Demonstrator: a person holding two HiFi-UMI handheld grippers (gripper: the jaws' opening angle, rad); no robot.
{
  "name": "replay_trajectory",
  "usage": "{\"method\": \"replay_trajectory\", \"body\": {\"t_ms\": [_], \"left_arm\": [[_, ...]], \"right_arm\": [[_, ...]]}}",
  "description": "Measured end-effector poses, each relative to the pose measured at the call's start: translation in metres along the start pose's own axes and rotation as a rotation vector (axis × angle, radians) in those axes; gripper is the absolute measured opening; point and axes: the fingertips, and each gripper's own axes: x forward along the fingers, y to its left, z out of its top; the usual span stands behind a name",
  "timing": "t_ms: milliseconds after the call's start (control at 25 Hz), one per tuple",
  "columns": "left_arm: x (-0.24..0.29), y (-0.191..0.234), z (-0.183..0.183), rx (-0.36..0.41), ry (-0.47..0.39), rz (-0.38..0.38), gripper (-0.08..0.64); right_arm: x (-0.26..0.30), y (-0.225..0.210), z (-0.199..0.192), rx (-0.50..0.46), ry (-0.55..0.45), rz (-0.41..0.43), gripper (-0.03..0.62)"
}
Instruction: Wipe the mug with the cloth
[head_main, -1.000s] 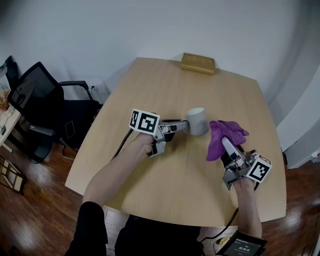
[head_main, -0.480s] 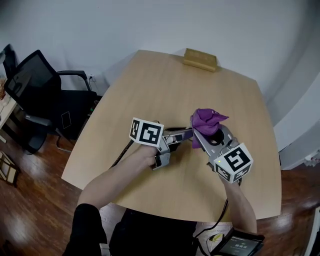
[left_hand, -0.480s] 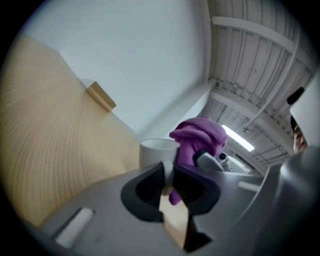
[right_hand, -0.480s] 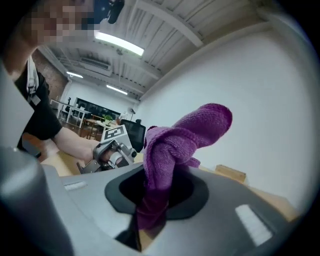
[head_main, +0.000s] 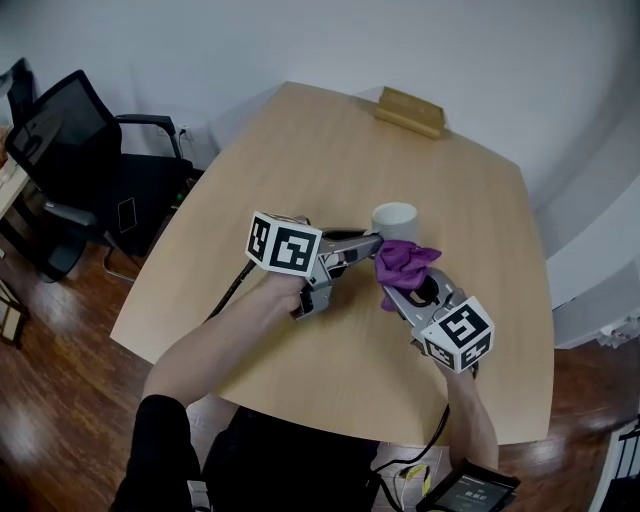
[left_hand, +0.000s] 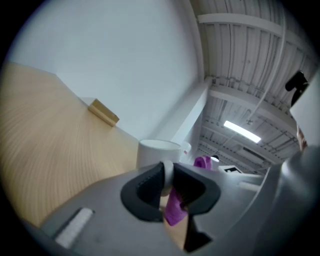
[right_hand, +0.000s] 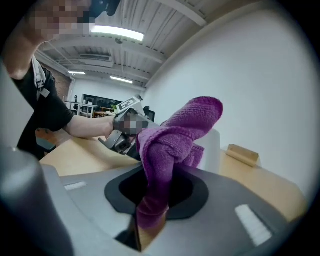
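Two grippers are in use, and we find both loaded. The left gripper (left_hand: 169, 181) has its jaws closed part-way on the handle of the white ceramic mug (head_main: 395, 221), pads pressing on either side of it. The right gripper (right_hand: 157, 194) is clamped on the purple terry cloth (head_main: 405, 259), which bunches up out of the jaws in a loose tuft.

We place the mug upright near the middle of the pale wooden desk (head_main: 330, 150), slightly toward its right edge. Whether its base rests on the desk or hangs just clear, we cannot tell. The cloth sits just beside the mug's near wall, at or close to touching.

We judge the mug rigid, smooth, fairly heavy and breakable. The handle is the sound place to hold, since the round wall would slip between pads. Held by the handle alone it may swing under a sideways push, so wiping pressure should be light. The cloth is soft and limp and folds under load.

A tan rectangular block (head_main: 410, 110) lies at the desk's far edge, well apart. A black office chair (head_main: 75, 165) stands off the left edge. Nothing stands between cloth and mug, though the left gripper's own jaws screen the handle side.
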Motion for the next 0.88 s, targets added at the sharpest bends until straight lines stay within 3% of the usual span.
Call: {"method": "replay_trajectory", "body": {"t_ms": [120,280,360,560,880], "left_arm": [[-0.005,0.007,0.007,0.035,-0.017,0.040,0.074],[-0.004,0.007,0.003,0.142,0.023,0.101,0.074],[0.002,-0.001,-0.006,0.180,0.056,0.089,0.074],[0.010,-0.019,-0.015,0.243,0.081,0.049,0.069],[0.006,-0.022,-0.005,0.224,0.028,0.003,0.071]], "right_arm": [[-0.004,0.002,-0.004,0.013,0.013,0.016,0.077],[-0.032,-0.001,0.072,-0.046,-0.248,-0.029,0.077],[-0.036,-0.006,0.094,-0.076,-0.299,-0.053,0.077],[-0.018,-0.012,0.069,-0.018,-0.219,-0.038,0.077],[-0.020,-0.012,0.047,0.018,-0.170,-0.045,0.075]]}}
